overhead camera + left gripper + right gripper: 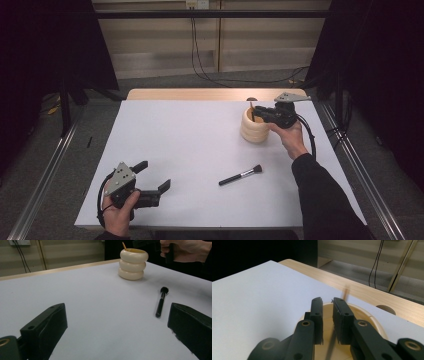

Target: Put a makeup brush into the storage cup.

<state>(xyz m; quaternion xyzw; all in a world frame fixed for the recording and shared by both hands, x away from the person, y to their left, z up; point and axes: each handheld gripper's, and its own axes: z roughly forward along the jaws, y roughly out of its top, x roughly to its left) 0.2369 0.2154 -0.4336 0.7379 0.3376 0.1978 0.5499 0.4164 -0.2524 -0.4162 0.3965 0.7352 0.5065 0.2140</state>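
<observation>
A cream ribbed cup (254,128) stands at the table's far right. My right gripper (256,114) hovers over its mouth, pointing down into it. In the right gripper view the jaws of the right gripper (327,312) stand a little apart, and a thin blurred brush handle (345,293) runs between them into the cup (367,317) without the pads pressing on it. A black makeup brush (241,175) lies flat on the white table (175,140), nearer the front. My left gripper (154,175) rests at the front left, wide open and holding nothing. From the left gripper (116,315), the cup (133,263) and the brush (161,301) lie ahead.
A bare wooden strip (200,94) runs along the table's far edge, with a round hole (385,309) near the cup. Cables hang down the wall behind. Metal rails flank the table on both sides.
</observation>
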